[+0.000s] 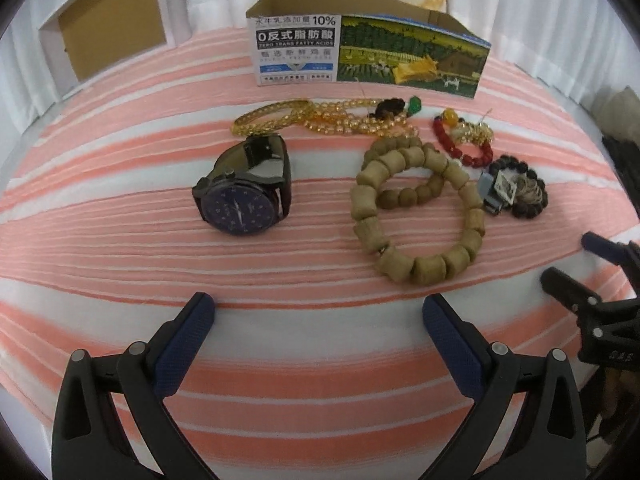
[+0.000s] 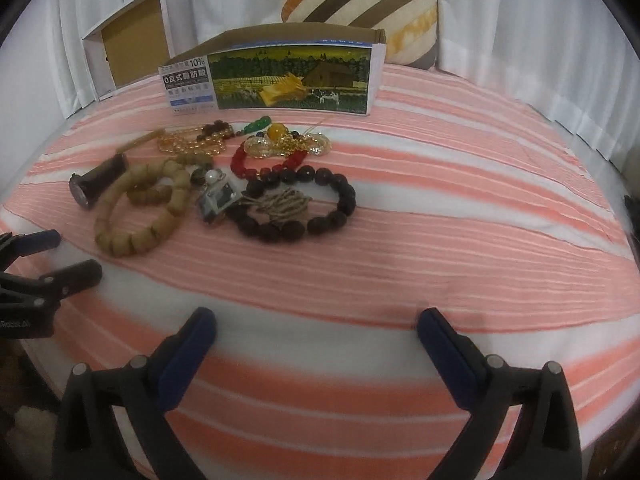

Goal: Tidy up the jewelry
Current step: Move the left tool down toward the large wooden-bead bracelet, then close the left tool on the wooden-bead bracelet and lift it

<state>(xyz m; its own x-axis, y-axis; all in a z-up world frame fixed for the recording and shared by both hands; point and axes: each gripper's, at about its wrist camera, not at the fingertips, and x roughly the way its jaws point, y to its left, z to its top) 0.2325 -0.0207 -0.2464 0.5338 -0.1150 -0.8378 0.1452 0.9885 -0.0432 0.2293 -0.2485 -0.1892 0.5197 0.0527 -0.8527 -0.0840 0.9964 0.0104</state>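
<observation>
While both grippers hover low over the pink-and-white striped cloth (image 1: 120, 248), the jewelry lies grouped just in front of the open printed cardboard box (image 1: 368, 56), the landmark at the far side. Left of the box's front stands a black wristwatch with a dark blue dial (image 1: 244, 188); behind the watch, nearer the box, lies a yellow translucent bangle (image 1: 272, 117) touching a strand of golden amber beads (image 1: 360, 120). In front of the box's right half sits a large bracelet of tan wooden barrel beads (image 1: 416, 208). Further right lie a red bead bracelet (image 1: 464, 148) and a dark brown bead bracelet with a twine tag (image 2: 296, 208). The left gripper (image 1: 318, 312) has its blue-padded fingers spread wide, holding nothing; the right gripper (image 2: 316, 324) likewise is spread and empty.
</observation>
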